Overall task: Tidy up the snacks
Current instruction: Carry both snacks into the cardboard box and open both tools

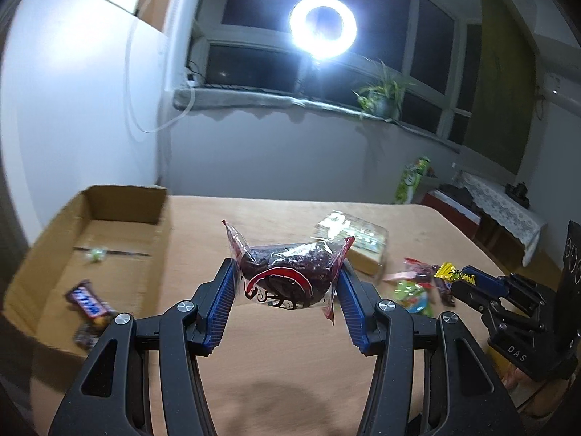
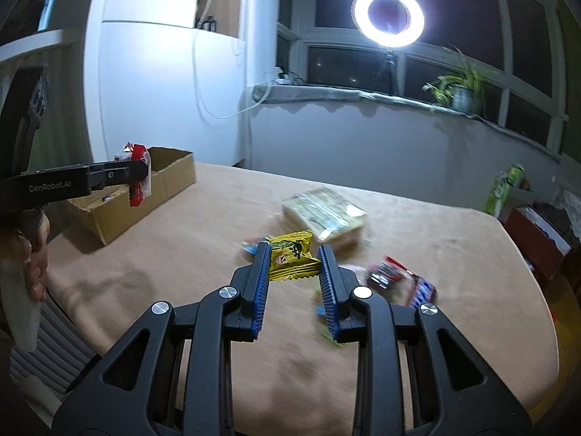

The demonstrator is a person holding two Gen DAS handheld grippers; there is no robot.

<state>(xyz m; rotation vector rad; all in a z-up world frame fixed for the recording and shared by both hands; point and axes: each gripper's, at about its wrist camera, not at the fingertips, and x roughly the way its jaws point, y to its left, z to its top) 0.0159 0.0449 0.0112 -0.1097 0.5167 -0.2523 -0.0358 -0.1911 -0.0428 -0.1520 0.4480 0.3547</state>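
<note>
My left gripper is shut on a clear packet of dark dried fruit with red print, held above the tan table, right of the open cardboard box. The same packet shows red and white at the left gripper in the right wrist view, over the box. My right gripper is shut on a small yellow snack packet, lifted above the table. From the left wrist view the right gripper holds that yellow packet at the far right.
Inside the box lie a blue candy bar, a dark wrapper and a small green sweet. A large pale biscuit pack and several loose snacks lie mid-table. A person's hand grips the left handle.
</note>
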